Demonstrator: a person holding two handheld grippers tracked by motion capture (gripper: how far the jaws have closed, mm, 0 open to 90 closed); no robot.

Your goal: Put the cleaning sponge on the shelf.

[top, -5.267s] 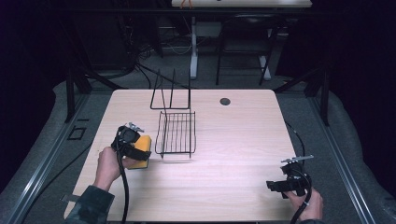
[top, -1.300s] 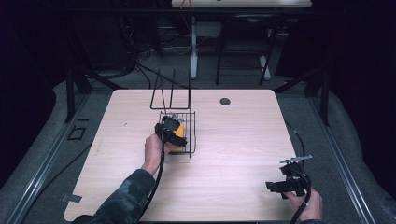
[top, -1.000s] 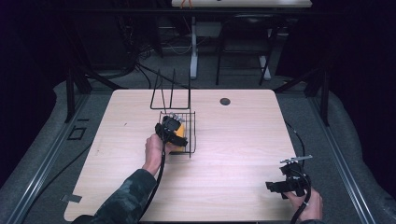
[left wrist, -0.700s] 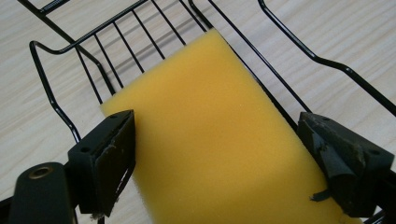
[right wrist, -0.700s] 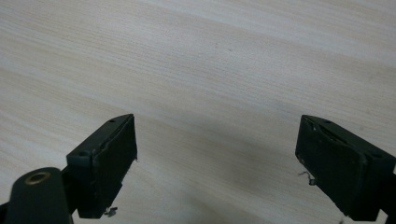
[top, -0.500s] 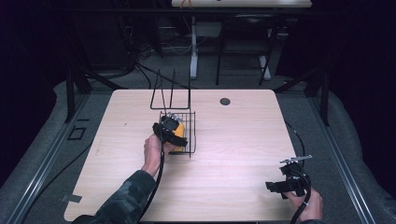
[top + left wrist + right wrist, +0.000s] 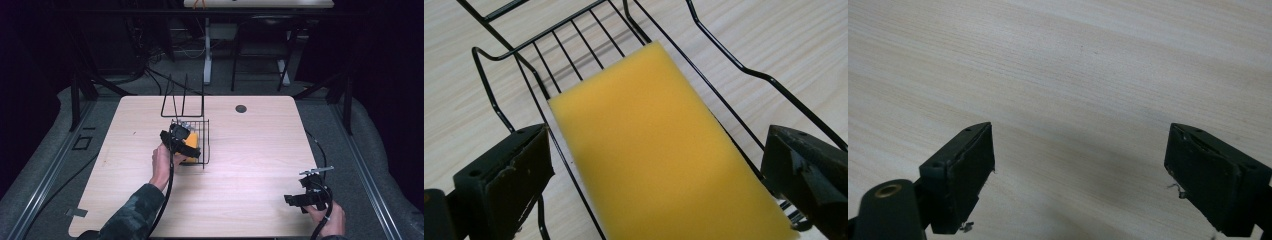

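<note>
The high view looks forward and down from the near side, taking in the whole bench (image 7: 250,165). The left gripper view sits close above the rack (image 7: 724,65) and sponge (image 7: 664,150), both also seen from above. The right gripper view faces bare bench close up.

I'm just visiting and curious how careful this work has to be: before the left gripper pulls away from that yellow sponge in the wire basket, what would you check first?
1. Left gripper jaws open, apart from the sponge on both sides: ok.
2. Yellow rectangular foam sponge lying inside the black wire basket: ok, though its near end is cut off by the frame.
3. Sponge lying flat on the basket's bottom wires: cannot tell; it may rest tilted.
4. Jaws free of the basket's wires: cannot tell; a side wire runs close to each jaw.
5. Right gripper open, holding nothing, over the light wooden table away from the basket: ok.
</note>
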